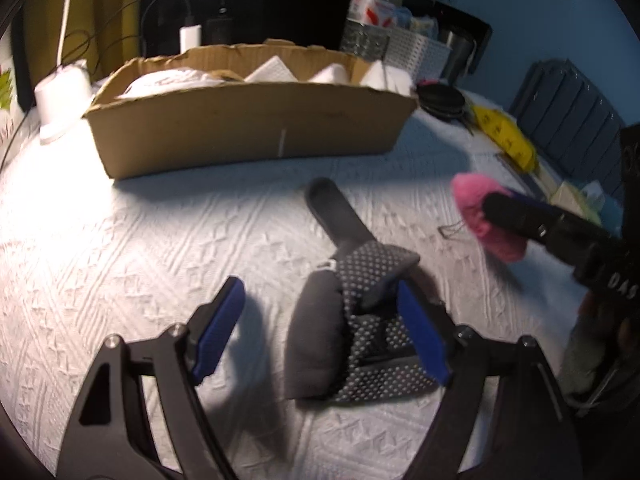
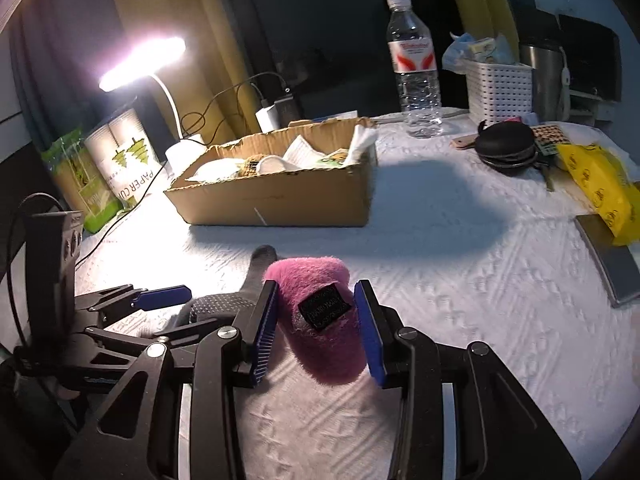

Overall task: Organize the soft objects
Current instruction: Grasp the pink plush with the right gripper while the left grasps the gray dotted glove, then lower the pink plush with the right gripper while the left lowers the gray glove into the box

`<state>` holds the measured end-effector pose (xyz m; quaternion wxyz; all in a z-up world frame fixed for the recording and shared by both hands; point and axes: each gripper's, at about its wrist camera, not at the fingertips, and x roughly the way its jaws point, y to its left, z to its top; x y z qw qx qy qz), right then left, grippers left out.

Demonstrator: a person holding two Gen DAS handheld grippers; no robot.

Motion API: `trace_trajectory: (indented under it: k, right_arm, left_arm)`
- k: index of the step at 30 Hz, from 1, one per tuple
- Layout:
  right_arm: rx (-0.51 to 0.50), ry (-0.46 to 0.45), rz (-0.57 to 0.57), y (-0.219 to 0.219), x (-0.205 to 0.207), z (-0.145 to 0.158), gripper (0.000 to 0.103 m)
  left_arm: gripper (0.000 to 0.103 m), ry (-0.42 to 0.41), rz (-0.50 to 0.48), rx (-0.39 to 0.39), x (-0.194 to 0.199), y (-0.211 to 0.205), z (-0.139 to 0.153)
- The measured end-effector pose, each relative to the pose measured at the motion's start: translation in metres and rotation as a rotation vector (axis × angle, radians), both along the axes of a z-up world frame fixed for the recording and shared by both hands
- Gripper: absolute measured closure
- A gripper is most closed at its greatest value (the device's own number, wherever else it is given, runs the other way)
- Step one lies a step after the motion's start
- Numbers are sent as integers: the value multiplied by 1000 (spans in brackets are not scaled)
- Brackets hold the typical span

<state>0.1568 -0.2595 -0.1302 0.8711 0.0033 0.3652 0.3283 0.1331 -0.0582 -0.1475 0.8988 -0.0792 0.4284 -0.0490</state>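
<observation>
A crumpled dark grey sock with white grip dots lies on the white tablecloth between the fingers of my left gripper, which is open; its right finger touches the sock. My right gripper is shut on a fluffy pink sock with a black label. The pink sock also shows in the left wrist view, held at the right just above the cloth. The grey sock also shows in the right wrist view. A cardboard box holding white soft items stands behind.
A lit desk lamp and paper cup packs stand at the left. A water bottle, a white basket, black round cases, a yellow packet and a grey notebook lie at the back and right.
</observation>
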Motion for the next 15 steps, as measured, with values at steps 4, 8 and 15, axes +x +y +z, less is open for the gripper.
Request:
trace_trajectory:
  k: [4, 8, 15]
  right_arm:
    - [25, -15, 2, -13, -2, 2, 62]
    - [55, -21, 3, -25, -2, 4, 62]
    - [54, -36, 20, -30, -5, 13, 62]
  left_arm:
    - [52, 1, -11, 62, 0, -12, -1]
    - [74, -3, -22, 55, -1, -20, -2]
    - [76, -64, 5, 32, -8, -26, 16]
